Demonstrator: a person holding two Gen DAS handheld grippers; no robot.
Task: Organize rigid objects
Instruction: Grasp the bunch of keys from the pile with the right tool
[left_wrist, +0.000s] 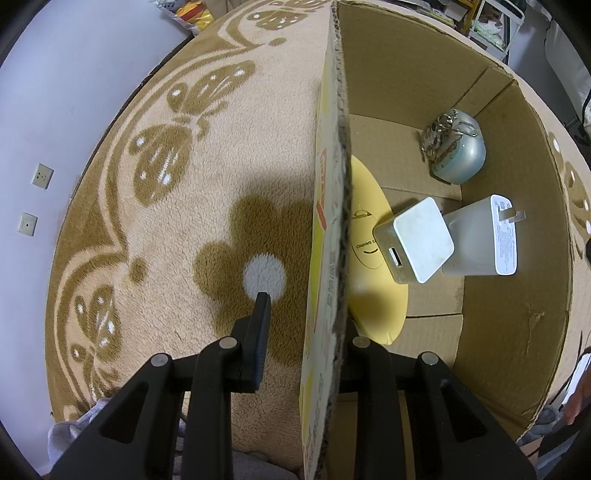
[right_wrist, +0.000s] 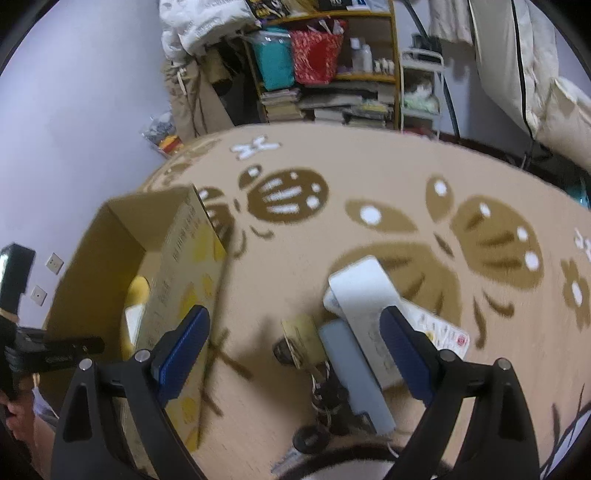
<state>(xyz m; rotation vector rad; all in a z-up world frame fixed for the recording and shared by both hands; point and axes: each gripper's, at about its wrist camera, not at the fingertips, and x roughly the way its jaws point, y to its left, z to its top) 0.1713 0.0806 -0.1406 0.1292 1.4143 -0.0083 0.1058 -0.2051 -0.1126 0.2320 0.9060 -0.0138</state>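
Left gripper (left_wrist: 303, 325) straddling wall of cardboard box (left_wrist: 509, 332), fingers spread, one each side, not pinching. Four items lying inside box: two white chargers (left_wrist: 417, 240) (left_wrist: 484, 236), one yellow disc (left_wrist: 373, 266), one blue-grey case (left_wrist: 461, 155). Right gripper (right_wrist: 295, 339) hovering released over rug (right_wrist: 369, 170), above one grey bar (right_wrist: 354, 373), one key bunch (right_wrist: 321, 391), one white remote (right_wrist: 365, 295).

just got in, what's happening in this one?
A person is sorting small items from a patterned rug into a cardboard box. The left gripper straddles the box's side wall, jaws apart, one finger on each side. Inside lie two white chargers, a yellow disc and a small blue-grey case. The right gripper hovers open over a pile on the rug: a white block, keys, a grey slab.
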